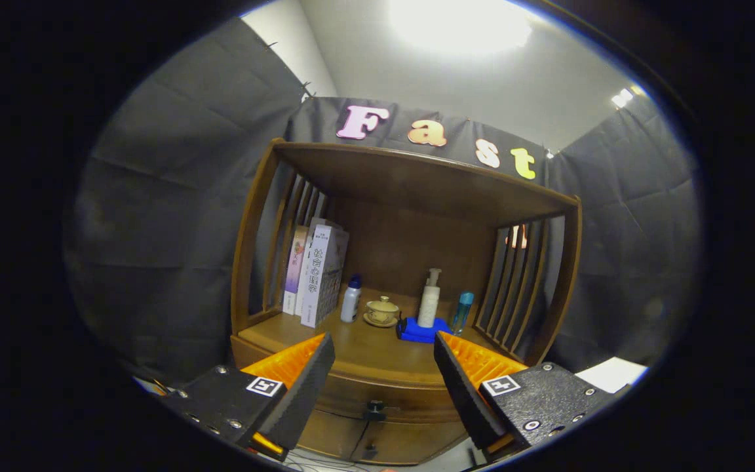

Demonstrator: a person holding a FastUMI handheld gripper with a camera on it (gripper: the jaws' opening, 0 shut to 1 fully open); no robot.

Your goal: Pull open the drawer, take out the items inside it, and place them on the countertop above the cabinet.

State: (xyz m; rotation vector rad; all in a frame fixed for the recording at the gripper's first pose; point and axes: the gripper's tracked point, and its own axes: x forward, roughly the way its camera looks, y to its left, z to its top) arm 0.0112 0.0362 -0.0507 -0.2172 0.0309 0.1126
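A wooden cabinet (410, 196) with slatted sides stands ahead of me. Its countertop (364, 351) is the shelf floor just beyond my fingers. Below it the drawer front (384, 396) is closed, with a small dark knob (374, 412) low between my fingers. My gripper (384, 367) is open and holds nothing; its fingertips frame the countertop's front edge, a short way off from the drawer. What lies in the drawer is hidden.
On the countertop stand several books (315, 275) at the left, a small white bottle (350, 300), a lidded teacup on a saucer (382, 311), a pump bottle (428, 300) on a blue pad (422, 331), and a slim blue bottle (463, 311). A second knob (369, 451) sits lower.
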